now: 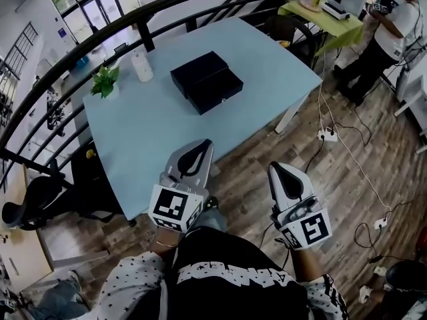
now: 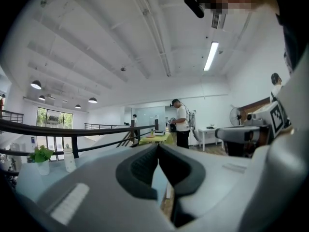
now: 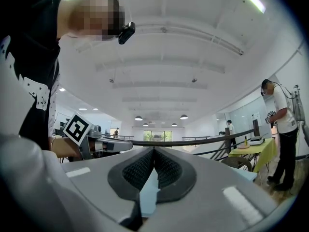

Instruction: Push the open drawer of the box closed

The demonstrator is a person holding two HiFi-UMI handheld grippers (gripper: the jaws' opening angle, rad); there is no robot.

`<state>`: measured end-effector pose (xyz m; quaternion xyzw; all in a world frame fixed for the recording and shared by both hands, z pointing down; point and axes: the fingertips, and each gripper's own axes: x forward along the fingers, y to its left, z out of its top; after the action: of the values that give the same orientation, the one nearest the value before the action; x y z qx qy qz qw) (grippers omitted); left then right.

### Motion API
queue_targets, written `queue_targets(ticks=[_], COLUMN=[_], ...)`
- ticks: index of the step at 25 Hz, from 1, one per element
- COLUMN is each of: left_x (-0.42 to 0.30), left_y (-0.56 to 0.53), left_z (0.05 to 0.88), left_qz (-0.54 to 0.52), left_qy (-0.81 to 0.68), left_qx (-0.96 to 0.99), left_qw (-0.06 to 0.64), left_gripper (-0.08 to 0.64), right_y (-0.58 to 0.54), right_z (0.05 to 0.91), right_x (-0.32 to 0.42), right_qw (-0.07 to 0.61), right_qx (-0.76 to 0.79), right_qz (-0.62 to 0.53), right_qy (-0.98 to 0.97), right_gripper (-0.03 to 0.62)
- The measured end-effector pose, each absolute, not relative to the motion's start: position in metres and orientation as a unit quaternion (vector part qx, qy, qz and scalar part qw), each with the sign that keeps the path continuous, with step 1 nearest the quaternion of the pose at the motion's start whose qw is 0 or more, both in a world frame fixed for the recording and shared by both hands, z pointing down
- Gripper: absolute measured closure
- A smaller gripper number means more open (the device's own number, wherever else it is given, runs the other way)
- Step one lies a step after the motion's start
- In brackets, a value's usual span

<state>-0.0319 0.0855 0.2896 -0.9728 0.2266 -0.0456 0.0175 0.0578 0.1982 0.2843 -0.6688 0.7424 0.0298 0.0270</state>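
Note:
The black box [image 1: 198, 69] lies near the middle of the light blue table [image 1: 140, 139] in the head view. Its open drawer [image 1: 216, 90] sticks out toward the table's near right side. Both grippers are held level over the wooden floor, short of the table's near edge and well away from the box. My left gripper [image 1: 205, 143] is shut with nothing in it, its tips just over the table edge [image 2: 158, 147]. My right gripper [image 1: 274, 168] is shut and empty too [image 3: 153, 150], off the table's corner. Neither gripper view shows the box.
A potted plant [image 1: 105, 81] and a white bottle [image 1: 141, 65] stand on the table's far left. A black railing [image 1: 80, 45] curves behind the table. Cables and a power strip [image 1: 327, 136] lie on the floor at right. A person [image 1: 390, 32] stands by a green table [image 1: 320, 15].

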Motion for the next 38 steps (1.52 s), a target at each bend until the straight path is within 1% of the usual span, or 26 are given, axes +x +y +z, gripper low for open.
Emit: queue_targets(ticks=[15, 24, 28, 32, 38], left_x=[-0.017, -0.044, -0.052, -0.059, -0.061], left_y=[-0.045, -0.121, -0.14, -0.152, -0.171], left_z=[0.296, 0.313, 0.315, 0.323, 0.335], left_qz=[-0.051, -0.063, -0.062, -0.07, -0.082], left_qy=[0.228, 0.253, 0.265, 0.279, 0.303], left_qx=[-0.972, -0.966, -0.962, -0.958, -0.949], left_qw=[0.009, -0.001, -0.009, -0.017, -0.024], left_gripper=[0.56, 0.56, 0.56, 0.56, 0.56], right_y=[0.085, 0.005, -0.017, -0.03, -0.057], right_z=[0.285, 0.296, 0.298, 0.31, 0.32], right_x=[0.079, 0.065, 0.058, 0.058, 0.064], right_qw=[0.002, -0.001, -0.006, -0.028, -0.033], right_qx=[-0.689, -0.677, -0.666, -0.658, -0.64], right_qz=[0.016, 0.012, 0.01, -0.005, -0.013], right_qy=[0.724, 0.736, 0.745, 0.752, 0.767], right_gripper=[0.589, 0.589, 0.589, 0.589, 0.589])
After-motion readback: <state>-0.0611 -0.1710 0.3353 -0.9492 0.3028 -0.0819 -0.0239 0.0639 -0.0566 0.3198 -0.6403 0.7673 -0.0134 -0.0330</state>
